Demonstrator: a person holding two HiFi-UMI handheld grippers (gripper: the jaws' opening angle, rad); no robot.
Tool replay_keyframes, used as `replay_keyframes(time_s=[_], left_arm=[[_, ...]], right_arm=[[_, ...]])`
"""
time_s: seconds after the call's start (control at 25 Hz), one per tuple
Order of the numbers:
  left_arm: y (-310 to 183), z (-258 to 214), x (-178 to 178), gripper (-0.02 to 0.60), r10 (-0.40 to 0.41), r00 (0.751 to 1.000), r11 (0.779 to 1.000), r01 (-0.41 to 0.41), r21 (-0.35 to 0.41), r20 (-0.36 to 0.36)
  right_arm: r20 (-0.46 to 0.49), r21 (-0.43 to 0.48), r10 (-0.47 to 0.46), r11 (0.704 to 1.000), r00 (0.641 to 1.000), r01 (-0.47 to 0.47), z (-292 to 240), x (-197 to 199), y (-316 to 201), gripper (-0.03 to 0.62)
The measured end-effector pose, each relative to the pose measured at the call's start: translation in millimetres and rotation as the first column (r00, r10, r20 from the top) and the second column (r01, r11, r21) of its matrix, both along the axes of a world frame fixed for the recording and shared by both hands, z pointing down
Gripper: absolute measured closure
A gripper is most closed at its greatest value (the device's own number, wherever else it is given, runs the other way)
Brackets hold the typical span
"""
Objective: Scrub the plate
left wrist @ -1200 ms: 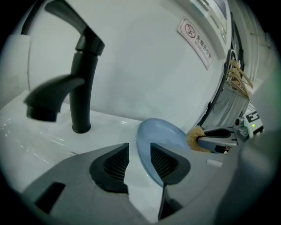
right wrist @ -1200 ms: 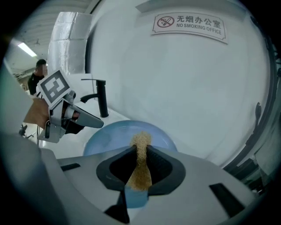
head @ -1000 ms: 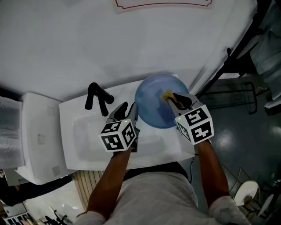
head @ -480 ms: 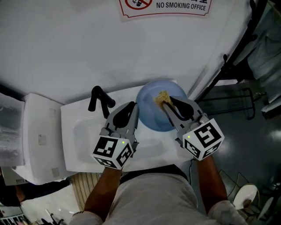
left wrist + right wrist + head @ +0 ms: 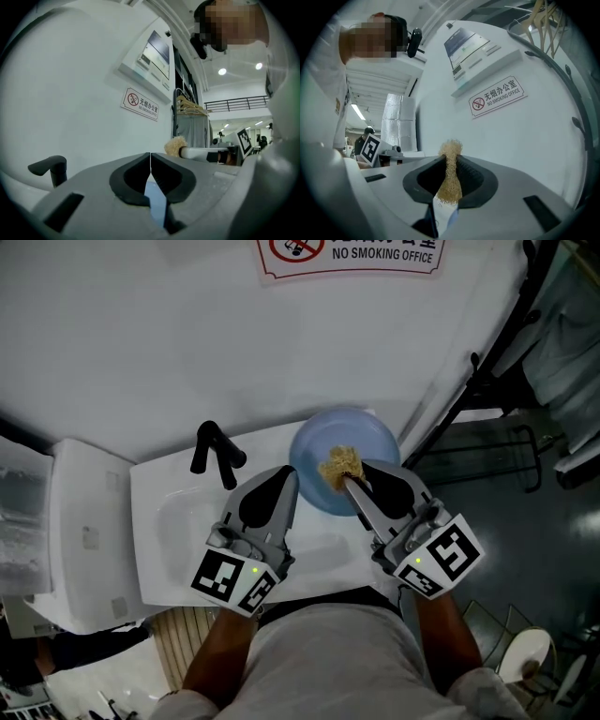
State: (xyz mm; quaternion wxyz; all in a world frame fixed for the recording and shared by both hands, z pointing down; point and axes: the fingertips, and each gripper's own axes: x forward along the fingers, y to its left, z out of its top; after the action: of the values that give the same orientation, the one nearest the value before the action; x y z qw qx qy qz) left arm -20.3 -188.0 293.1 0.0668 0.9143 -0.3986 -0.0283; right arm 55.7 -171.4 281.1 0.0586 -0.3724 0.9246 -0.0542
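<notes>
A round blue plate [image 5: 370,448] lies at the back right corner of the white sink [image 5: 169,531]. My right gripper [image 5: 354,486] is shut on a scrub brush with a white handle. Its tan bristle head [image 5: 339,465] sits over the middle of the plate. In the right gripper view the tan fibres [image 5: 451,176] are pinched between the jaws of the right gripper [image 5: 451,161]. My left gripper [image 5: 289,476] is shut beside the plate's left rim. In the left gripper view the pads of the left gripper [image 5: 150,157] meet along a thin seam, and the plate's blue [image 5: 157,201] shows through the gap behind them.
A black faucet [image 5: 216,454] stands at the sink's back edge, left of my left gripper. A white wall with a no-smoking sign [image 5: 356,251] rises behind. A white box-like unit [image 5: 80,531] adjoins the sink's left side. A dark metal rack [image 5: 487,371] stands at the right.
The left gripper's jaws have shut beside the plate's left rim. Both grippers sit lower in the head view, and the brush head has moved from the plate's far part to its middle.
</notes>
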Motion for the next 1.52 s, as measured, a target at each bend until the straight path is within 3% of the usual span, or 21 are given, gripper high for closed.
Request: replay_keyframes(time_s=[0.28, 0.64, 1.52], left_arm=[[7.2, -2.0, -0.9, 0.565, 0.030, 0.999, 1.000, -0.029, 0.011, -0.041], [8.8, -5.2, 0.1, 0.565, 0.052, 0.998, 0.998, -0.051, 0.027, -0.043], [8.4, -3.9, 2.5, 0.565, 0.073, 0.996, 0.997, -0.072, 0.022, -0.051]], right_arm=[[0.018, 0.022, -0.008, 1.000, 1.000, 0.008, 1.1, -2.2, 15.2, 0.533], [-0.044, 0.063, 0.013, 0.998, 0.999, -0.010, -1.2, -4.8, 21.5, 0.533], [-0.049, 0.068, 0.067, 0.996, 0.997, -0.063, -0.6, 5.8, 17.8, 0.533]])
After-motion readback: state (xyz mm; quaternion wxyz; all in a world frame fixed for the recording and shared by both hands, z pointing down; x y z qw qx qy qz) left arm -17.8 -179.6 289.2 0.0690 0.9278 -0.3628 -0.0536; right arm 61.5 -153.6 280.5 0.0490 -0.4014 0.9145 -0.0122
